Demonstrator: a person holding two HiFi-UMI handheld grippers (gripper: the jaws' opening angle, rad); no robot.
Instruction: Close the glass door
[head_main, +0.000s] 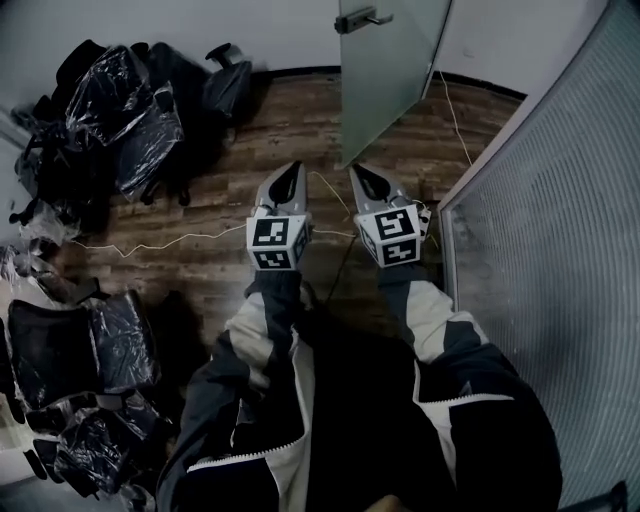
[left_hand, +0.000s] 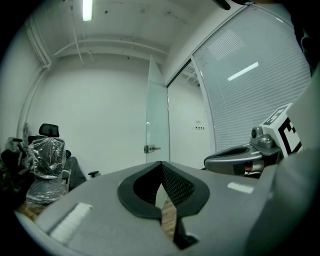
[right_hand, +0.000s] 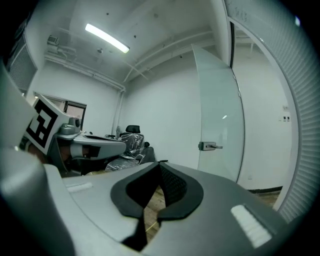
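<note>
The glass door (head_main: 390, 70) stands ajar ahead of me, its metal handle (head_main: 360, 18) at the top of the head view. My left gripper (head_main: 292, 170) and right gripper (head_main: 357, 172) are held side by side over the wood floor, short of the door's lower edge. Both are shut, with nothing between the jaws. In the left gripper view the door (left_hand: 156, 120) and handle (left_hand: 151, 148) lie straight beyond the jaw tips (left_hand: 161, 164). In the right gripper view the door (right_hand: 220, 115) and handle (right_hand: 209, 146) sit right of the tips (right_hand: 160, 164).
A striped glass wall (head_main: 560, 250) runs along the right side. Office chairs wrapped in plastic (head_main: 120, 110) crowd the back left, and more chairs (head_main: 80, 350) stand at the near left. A thin cable (head_main: 180, 240) trails across the wood floor.
</note>
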